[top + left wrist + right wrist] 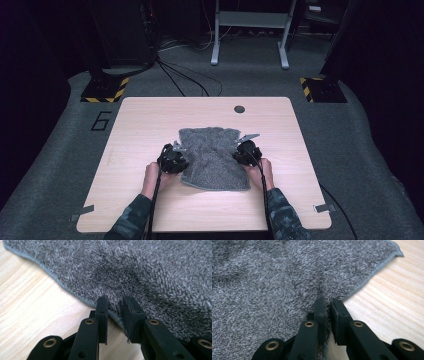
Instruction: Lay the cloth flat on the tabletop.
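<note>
On the wooden table [150, 125] the left gripper [115, 305] and right gripper [328, 306] each pinch, jaws narrowed, an opposite side edge of the grey towel [212, 155].

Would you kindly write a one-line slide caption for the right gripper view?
Right gripper pinching the hemmed edge of a grey towel on a light wooden table.

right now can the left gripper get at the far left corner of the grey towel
Probably not at once: the left gripper is pinched on the near left edge of the grey terry towel. The bare wooden table beside it leaves the way free, once it lets go.
</note>
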A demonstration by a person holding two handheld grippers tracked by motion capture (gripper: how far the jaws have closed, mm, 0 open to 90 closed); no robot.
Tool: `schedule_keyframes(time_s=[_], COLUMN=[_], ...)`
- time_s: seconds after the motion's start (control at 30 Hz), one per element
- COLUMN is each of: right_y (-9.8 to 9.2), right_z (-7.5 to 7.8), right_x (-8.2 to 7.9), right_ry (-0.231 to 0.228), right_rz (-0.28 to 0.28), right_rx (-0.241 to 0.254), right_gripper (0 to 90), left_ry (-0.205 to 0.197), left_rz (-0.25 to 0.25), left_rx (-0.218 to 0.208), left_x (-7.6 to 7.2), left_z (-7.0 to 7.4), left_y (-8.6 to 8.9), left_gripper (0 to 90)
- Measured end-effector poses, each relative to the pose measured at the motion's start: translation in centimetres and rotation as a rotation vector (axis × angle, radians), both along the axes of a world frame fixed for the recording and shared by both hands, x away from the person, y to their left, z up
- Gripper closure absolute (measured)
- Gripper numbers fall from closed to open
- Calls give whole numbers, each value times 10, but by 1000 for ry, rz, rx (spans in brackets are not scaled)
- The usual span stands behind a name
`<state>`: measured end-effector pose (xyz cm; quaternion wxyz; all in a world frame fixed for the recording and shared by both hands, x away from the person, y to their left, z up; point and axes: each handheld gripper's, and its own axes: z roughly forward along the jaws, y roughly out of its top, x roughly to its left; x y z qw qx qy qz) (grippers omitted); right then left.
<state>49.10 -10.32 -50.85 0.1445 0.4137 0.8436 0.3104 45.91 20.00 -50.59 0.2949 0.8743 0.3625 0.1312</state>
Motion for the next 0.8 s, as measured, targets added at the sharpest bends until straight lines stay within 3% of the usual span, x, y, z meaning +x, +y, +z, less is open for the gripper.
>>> schedule_keyframes(time_s=[0.67,0.73,0.77,0.8], right_y=[-37,-38,-37,-38], right_z=[0,0,0,2], right_x=[-12,-11,-11,-12], right_ry=[7,0,2,15], right_rz=[-68,-67,-81,-94], right_rx=[14,4,1,37], right_gripper=[815,759,673,605], left_ry=[3,16,22,25], left_rz=[3,14,20,32], left_rx=[9,12,-7,-21], left_x=[-10,-9,-8,-9], left_z=[0,1,1,1], left_y=[18,19,20,21], left_gripper=[722,614,547,427])
